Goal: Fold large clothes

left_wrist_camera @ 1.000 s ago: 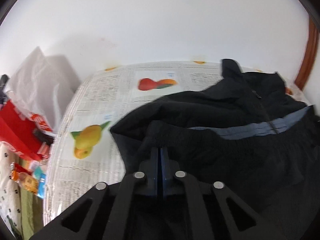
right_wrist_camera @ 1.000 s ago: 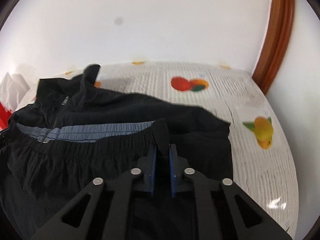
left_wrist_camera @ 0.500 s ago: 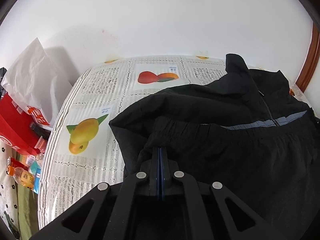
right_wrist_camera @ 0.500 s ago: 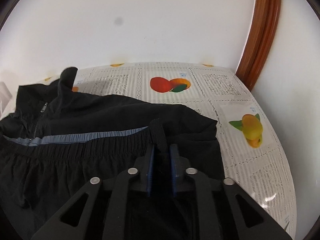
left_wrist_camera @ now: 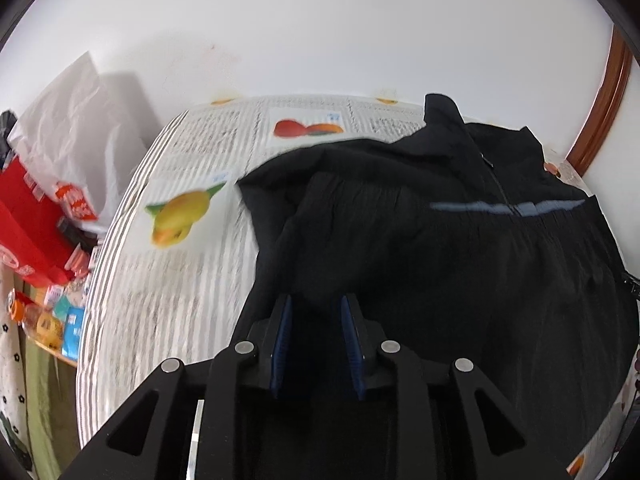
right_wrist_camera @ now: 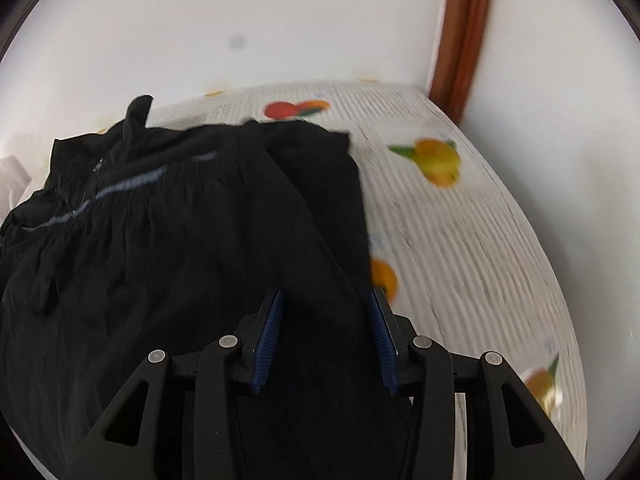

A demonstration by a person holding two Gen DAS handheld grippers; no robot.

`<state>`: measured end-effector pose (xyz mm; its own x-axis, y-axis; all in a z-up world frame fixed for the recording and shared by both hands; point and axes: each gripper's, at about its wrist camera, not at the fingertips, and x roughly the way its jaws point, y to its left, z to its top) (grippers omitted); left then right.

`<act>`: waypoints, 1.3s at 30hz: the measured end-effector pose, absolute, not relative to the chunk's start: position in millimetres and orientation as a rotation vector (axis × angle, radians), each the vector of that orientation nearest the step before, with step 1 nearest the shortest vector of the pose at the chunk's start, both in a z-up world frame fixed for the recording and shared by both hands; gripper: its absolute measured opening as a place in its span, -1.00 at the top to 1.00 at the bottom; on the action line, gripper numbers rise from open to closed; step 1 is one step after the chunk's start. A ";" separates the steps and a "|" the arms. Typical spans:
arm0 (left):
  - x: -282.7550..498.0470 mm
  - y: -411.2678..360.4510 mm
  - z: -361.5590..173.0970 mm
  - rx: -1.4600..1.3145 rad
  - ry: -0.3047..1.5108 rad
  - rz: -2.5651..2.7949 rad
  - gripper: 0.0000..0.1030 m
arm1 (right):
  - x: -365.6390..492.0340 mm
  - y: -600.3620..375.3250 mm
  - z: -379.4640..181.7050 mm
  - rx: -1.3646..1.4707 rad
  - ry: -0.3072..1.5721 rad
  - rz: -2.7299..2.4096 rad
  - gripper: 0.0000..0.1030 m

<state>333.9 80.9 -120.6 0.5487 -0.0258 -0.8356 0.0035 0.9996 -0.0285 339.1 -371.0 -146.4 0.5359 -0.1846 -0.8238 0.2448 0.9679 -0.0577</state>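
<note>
Black jacket [left_wrist_camera: 460, 248], grey stripe and zip showing: lies folded on the table [left_wrist_camera: 168, 312], which has a newsprint cover with fruit pictures.

Left gripper [left_wrist_camera: 316, 312]: jaws have just been opening, now narrowly parted; fabric lies between the blue pads without being pressed.

Right gripper [right_wrist_camera: 326, 312]: jaws have just been opening, now moderately wide over the jacket's [right_wrist_camera: 192, 248] right edge, cloth lying loose between the pads.

Red bag [left_wrist_camera: 28, 216] beside the table, left: white paper [left_wrist_camera: 68, 128] stands in it; other contents too blurred to tell.
</note>
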 end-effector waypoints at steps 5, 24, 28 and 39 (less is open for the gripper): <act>303.2 92.1 -121.2 -0.031 1.001 -0.018 0.48 | 312.6 -372.3 -142.2 0.087 0.959 -0.270 0.16; 228.2 126.2 -132.9 -0.085 1.013 -0.019 0.08 | 277.4 -374.1 -147.6 0.064 0.981 -0.308 0.19; 224.9 129.2 -139.4 -0.137 1.004 -0.026 0.17 | 276.7 -368.9 -149.4 0.048 0.975 -0.248 0.73; 247.2 87.9 -141.6 -0.115 1.014 -0.075 0.58 | 276.5 -374.9 -148.0 0.020 0.963 -0.271 0.80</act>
